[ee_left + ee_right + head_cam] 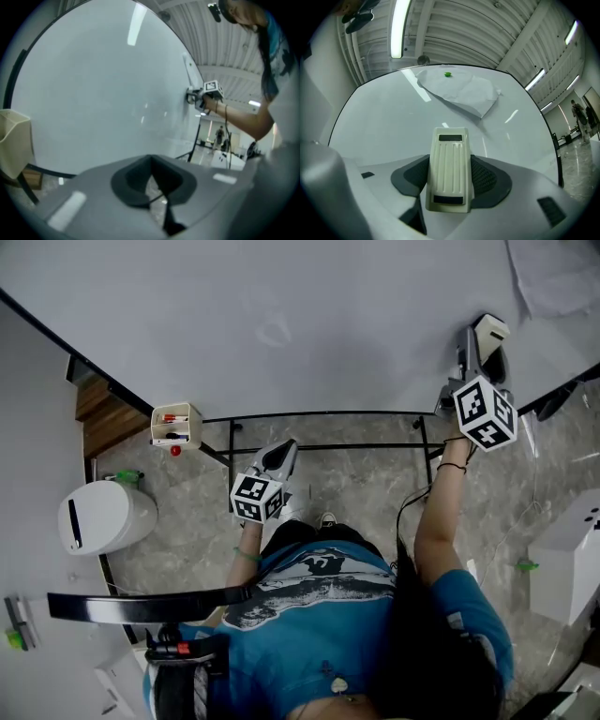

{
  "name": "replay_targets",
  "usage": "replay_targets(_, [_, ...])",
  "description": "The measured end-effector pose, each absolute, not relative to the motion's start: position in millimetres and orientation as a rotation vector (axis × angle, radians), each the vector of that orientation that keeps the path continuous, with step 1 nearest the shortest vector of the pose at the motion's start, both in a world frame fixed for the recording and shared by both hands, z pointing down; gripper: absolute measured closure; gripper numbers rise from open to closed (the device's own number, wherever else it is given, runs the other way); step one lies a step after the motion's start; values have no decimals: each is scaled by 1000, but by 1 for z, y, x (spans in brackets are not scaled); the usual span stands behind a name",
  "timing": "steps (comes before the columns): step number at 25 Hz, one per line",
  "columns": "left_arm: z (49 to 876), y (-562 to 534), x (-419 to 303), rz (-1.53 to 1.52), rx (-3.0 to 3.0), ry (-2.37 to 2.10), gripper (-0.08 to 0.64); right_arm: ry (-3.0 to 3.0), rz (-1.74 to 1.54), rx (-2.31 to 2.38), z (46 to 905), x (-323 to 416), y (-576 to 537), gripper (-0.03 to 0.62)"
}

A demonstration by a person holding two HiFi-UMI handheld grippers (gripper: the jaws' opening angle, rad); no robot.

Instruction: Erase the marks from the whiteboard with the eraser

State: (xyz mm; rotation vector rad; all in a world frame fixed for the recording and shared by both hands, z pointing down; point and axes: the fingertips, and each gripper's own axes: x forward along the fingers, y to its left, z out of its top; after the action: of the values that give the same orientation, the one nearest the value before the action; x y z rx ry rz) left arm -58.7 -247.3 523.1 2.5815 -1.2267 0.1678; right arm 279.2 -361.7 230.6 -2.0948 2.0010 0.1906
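Whiteboard (328, 296) filled most of every view, pale and nearly bare. Between the fingers (487, 178) of the right gripper (449, 180) a cream eraser (450, 159) was clamped by its long sides, the jaws opened only as far as its width, its ribbed back turned to the camera and its front end carried past the fingertips. In the head view that end appeared to be laid against the board. The left gripper (152, 180) was held low and off the board, its jaws drawn together with nothing between them. Well to the left of the right gripper's fingers a faint mark (275, 331) could be made out on the board; no other marks could be told apart from reflections. Beyond the eraser's tip a crumpled sheet of paper (461, 93) was pinned to the board under a green magnet (448, 74). It is judged that the eraser, gripped only along its smooth sides, could be twisted or pushed back through the jaws if it were pressed hard. A stroke carried too far past the fingertips could catch the paper's loose edge and tear or drag it. The faint mark, lying far to the side, could be passed over.
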Motion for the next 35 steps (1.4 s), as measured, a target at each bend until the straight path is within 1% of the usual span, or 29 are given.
replay_targets(7, [525, -248, -66, 166, 2568, -1248, 558, 1998, 189, -2111, 236, 284, -370, 330])
replay_targets(12, [527, -247, -71, 166, 2556, -1262, 558, 2053, 237, -2084, 234, 253, -372, 330])
replay_targets(23, [530, -243, -77, 165, 2548, -1268, 558, 2148, 437, -2110, 232, 126, -374, 330])
replay_targets(35, [532, -233, -98, 154, 2518, -1317, 558, 2385, 548, -2008, 263, -8, -371, 330])
